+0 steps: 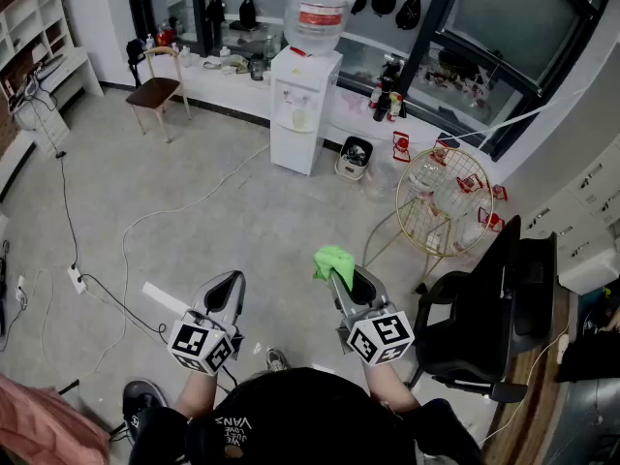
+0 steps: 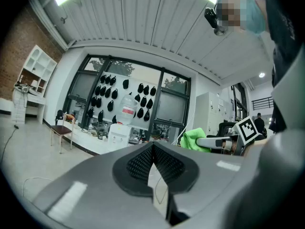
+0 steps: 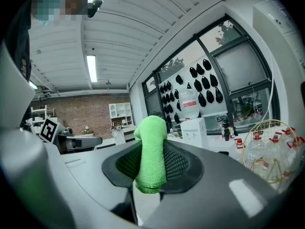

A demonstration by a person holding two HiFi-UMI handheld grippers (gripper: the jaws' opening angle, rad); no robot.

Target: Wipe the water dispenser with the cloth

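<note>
A white water dispenser [image 1: 303, 109] with a clear bottle [image 1: 318, 10] on top stands against the far wall, well away from both grippers. It also shows small in the left gripper view as the dispenser [image 2: 119, 132] and in the right gripper view as the dispenser [image 3: 194, 129]. My right gripper [image 1: 341, 277] is shut on a bright green cloth [image 1: 333, 259], which sticks up between the pads as a folded wad [image 3: 151, 149]. My left gripper [image 1: 228, 286] is shut with nothing between its pads. Both are held low in front of the person.
A wooden chair [image 1: 160, 82] stands at the far left. A small bin [image 1: 355, 158] sits right of the dispenser. A gold wire rack [image 1: 444, 201] and a black office chair [image 1: 489, 313] are at the right. White cables [image 1: 126, 250] and a power strip [image 1: 77, 279] lie on the floor.
</note>
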